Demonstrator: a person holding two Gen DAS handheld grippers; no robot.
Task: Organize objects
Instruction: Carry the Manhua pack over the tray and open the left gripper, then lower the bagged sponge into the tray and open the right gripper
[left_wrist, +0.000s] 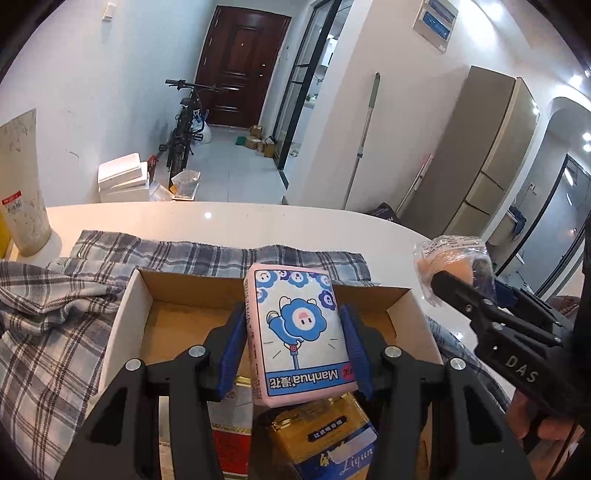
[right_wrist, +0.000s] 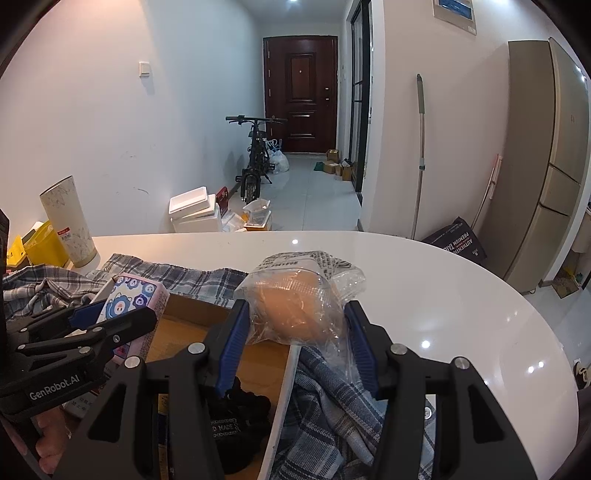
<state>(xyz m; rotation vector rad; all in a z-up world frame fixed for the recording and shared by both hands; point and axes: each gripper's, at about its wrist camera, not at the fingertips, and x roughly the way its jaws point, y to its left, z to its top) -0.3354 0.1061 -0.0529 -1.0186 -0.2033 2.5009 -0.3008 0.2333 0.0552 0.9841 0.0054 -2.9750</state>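
My left gripper (left_wrist: 293, 314) is shut on a pink tissue pack (left_wrist: 297, 332) with blue cartoon flowers and holds it above an open cardboard box (left_wrist: 133, 314). The box holds a gold tin (left_wrist: 325, 435) and a red and white packet (left_wrist: 231, 443). My right gripper (right_wrist: 293, 314) is shut on a bun in a clear plastic wrapper (right_wrist: 295, 299), held over the box's right wall (right_wrist: 284, 398). In the left wrist view the right gripper (left_wrist: 454, 280) and bun (left_wrist: 448, 258) are at the right. In the right wrist view the left gripper (right_wrist: 110, 314) and tissue pack (right_wrist: 136, 291) are at the left.
The box sits on a plaid cloth (left_wrist: 55, 332) on a white round table (right_wrist: 443, 295). A tall marbled tube (right_wrist: 70, 221) and yellow packages (right_wrist: 42, 247) stand at the table's far left. A black fabric item (right_wrist: 236, 424) lies in the box.
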